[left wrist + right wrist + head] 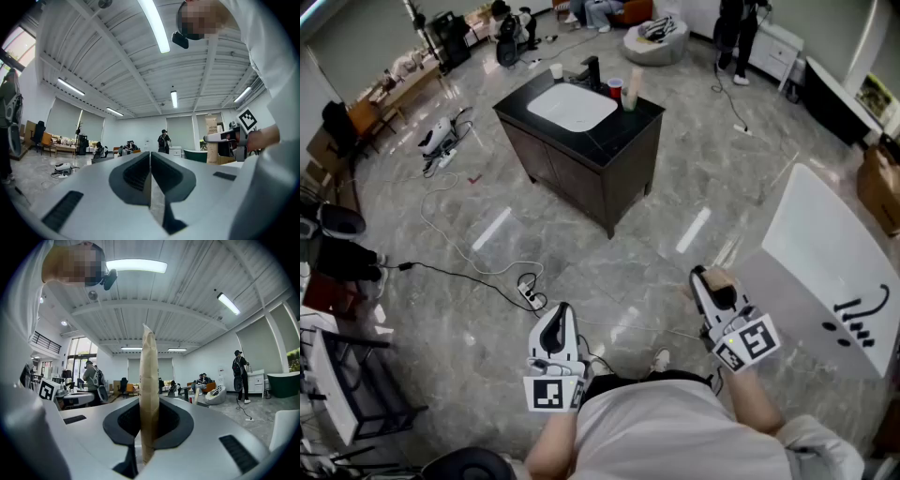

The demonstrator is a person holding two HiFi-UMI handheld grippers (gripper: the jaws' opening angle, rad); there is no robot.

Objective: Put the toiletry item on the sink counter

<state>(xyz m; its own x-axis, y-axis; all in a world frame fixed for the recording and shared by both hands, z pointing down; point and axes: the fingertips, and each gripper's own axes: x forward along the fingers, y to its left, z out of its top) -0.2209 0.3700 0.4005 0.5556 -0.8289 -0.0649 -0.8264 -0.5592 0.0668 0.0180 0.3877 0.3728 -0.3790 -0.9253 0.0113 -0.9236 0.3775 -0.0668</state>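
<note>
Tan tube (149,380) pinched thinly in our right gripper (705,281), left gripper (557,319) closed empty, could slip as we walk to the counter (623,127).

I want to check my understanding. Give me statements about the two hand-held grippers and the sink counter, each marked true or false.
The right hand-held gripper is shut on a tan toiletry item. True.
The left hand-held gripper holds a cup. False: its jaws are together, nothing between them.
The sink counter has a white basin. True.
The red cup stands on the floor. False: it stands on the sink counter.
</note>
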